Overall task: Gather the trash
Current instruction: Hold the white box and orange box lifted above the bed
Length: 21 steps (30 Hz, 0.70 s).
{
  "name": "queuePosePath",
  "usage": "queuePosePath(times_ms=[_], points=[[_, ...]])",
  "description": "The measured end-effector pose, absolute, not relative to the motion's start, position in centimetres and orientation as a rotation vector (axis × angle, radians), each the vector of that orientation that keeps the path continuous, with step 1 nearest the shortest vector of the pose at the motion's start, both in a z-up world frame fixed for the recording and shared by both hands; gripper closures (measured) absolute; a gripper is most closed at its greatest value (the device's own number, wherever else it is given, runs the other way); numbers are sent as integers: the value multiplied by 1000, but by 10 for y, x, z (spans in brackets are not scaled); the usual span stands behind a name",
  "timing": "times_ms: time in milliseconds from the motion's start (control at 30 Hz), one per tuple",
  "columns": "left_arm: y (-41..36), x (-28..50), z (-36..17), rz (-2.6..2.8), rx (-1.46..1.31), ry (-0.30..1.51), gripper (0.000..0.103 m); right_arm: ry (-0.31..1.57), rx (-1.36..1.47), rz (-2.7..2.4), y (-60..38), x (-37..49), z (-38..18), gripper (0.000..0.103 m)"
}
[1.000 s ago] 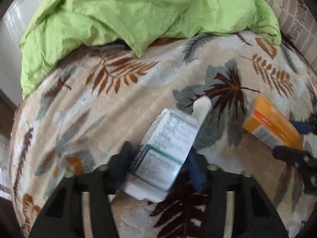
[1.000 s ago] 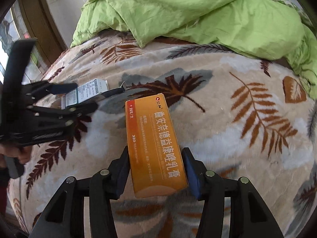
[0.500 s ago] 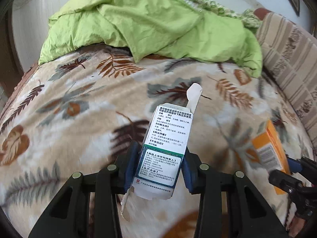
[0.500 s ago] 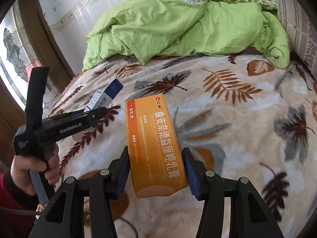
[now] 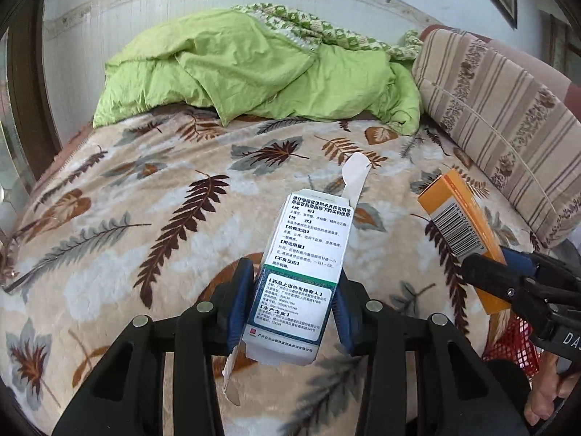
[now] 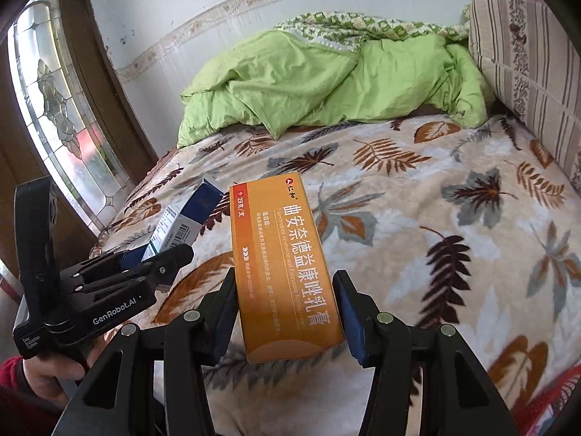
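Note:
My left gripper [image 5: 292, 301] is shut on a white and green medicine box [image 5: 308, 254] whose end flap stands open, lifted above the leaf-patterned blanket [image 5: 145, 218]. My right gripper [image 6: 287, 309] is shut on an orange medicine box [image 6: 283, 261], also held up over the bed. In the left wrist view the orange box [image 5: 457, 225] and the right gripper [image 5: 508, 276] show at the right edge. In the right wrist view the white box [image 6: 189, 218] and the left gripper [image 6: 145, 265] sit at the left, with a person's hand [image 6: 43, 367] below.
A crumpled green quilt [image 5: 254, 72] lies at the far end of the bed. A striped cushion [image 5: 501, 123] lines the right side. A red mesh basket [image 5: 515, 341] shows at the lower right. A wooden-framed glass door [image 6: 54, 116] stands to the left.
Both grippers have risen and pulled back from the bed, each carrying its box. More of the wall, quilt and cushion has come into view.

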<state>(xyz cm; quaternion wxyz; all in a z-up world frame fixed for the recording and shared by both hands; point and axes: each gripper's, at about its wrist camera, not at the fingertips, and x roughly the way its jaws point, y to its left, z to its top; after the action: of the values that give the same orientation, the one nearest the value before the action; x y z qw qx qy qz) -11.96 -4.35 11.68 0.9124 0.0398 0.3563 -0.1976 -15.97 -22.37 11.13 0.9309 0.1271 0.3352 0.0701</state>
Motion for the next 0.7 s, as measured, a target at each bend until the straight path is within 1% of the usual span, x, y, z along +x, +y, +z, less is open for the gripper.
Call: queuePosePath(times_ms=[167, 367, 700], points=[[-50, -149, 123, -376, 111, 702, 63, 657, 250, 112, -222, -196, 119, 48], [-56, -173, 128, -356, 147, 682, 63, 643, 268, 93, -223, -218, 123, 48], [-55, -187, 139, -336, 166, 650, 63, 618, 268, 104, -215, -236, 135, 48]])
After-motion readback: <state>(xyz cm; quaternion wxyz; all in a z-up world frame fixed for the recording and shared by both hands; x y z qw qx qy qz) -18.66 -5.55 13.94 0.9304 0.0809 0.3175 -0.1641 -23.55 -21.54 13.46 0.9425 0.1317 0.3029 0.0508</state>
